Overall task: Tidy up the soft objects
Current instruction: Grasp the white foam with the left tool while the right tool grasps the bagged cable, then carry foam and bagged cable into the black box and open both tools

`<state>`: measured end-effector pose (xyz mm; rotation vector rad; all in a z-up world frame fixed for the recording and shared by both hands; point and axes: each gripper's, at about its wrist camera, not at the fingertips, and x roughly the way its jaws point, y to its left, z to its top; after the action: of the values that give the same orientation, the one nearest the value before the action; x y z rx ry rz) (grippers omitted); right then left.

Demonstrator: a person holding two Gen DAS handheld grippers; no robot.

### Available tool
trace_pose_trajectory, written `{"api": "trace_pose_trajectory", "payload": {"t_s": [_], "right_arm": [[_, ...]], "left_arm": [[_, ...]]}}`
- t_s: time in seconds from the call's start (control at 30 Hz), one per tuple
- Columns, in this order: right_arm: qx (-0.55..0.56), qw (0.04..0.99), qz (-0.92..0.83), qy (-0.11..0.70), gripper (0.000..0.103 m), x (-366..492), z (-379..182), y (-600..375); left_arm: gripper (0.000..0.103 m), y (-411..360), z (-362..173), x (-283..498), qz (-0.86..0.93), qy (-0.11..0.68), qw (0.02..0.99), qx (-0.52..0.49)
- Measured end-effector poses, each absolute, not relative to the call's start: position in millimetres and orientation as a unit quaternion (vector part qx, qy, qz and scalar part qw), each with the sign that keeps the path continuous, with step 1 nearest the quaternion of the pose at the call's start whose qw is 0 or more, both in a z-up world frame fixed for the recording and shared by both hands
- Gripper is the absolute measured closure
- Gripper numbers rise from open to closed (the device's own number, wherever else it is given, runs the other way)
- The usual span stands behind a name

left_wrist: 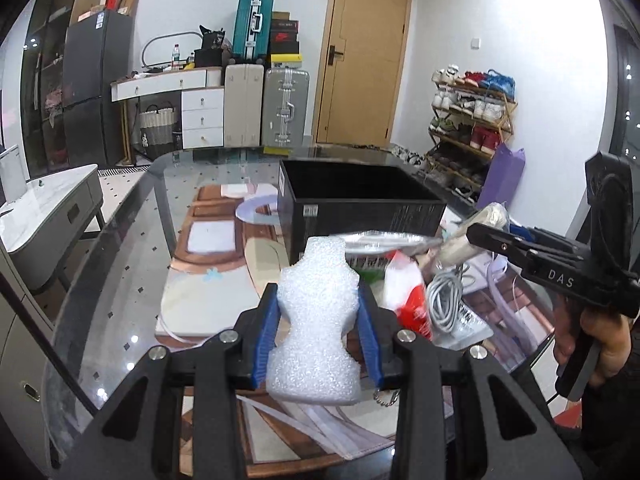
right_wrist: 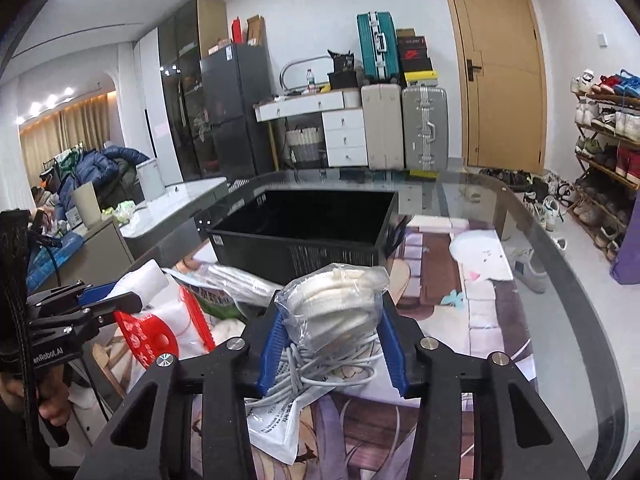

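Left gripper (left_wrist: 318, 330): blue fingers (left_wrist: 264, 334) clamped on the waist of a white foam piece (left_wrist: 314, 320), held upright above the counter; foam's base hides the finger roots.
Right gripper (right_wrist: 334, 330): blue fingers (right_wrist: 272, 350) closed on a clear bag of whitish pads (right_wrist: 340, 300), lifted off the pile; contents blurred by the plastic.
Cross-view, left wrist: right gripper appears at 3 o'clock, bag showing beyond its tip (left_wrist: 486, 222); the hand (left_wrist: 596, 344) on its grip is partly cut off by the frame edge.
Cross-view, right wrist: left gripper appears at 9 o'clock (right_wrist: 108, 300), its foam only a white sliver behind the fingers.
Pile under the fingers: coiled grey cable (right_wrist: 320, 372), red-and-white packet (right_wrist: 164, 332), printed plastic sleeve (right_wrist: 280, 428); overlapping, exact edges hard to make out.
Black box (right_wrist: 296, 248): open top, at 12 o'clock just past the pile; interior dark, floor not readable. Left-wrist view shows its near wall and label; the right-wrist view shows more of the inside.
Counter (right_wrist: 560, 280): glass top over a printed mat; curved rim sweeps from 12 to 4 o'clock in the right-wrist view, bare glass to the right of the box.
Background: suitcases (left_wrist: 286, 108), wooden door (left_wrist: 364, 56), shoe rack (left_wrist: 472, 120) at 2 o'clock.
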<state>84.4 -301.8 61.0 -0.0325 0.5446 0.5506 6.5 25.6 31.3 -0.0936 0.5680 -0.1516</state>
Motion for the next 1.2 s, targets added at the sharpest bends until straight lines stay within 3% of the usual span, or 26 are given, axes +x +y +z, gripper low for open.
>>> {"api": "trace_pose_trajectory", "payload": {"t_s": [0.6,1.2], "right_arm": [[-0.011,0.934,0.282,0.219,0.061,65,98,-307],[0.002,0.934,0.297,0.197,0.063,94,127,-301]], "left_arm": [[0.067,29,57,9,-0.080,0.249,0.963,-0.061],[0.067,20,82,64,-0.091,0.238,0.965,-0.058]]}}
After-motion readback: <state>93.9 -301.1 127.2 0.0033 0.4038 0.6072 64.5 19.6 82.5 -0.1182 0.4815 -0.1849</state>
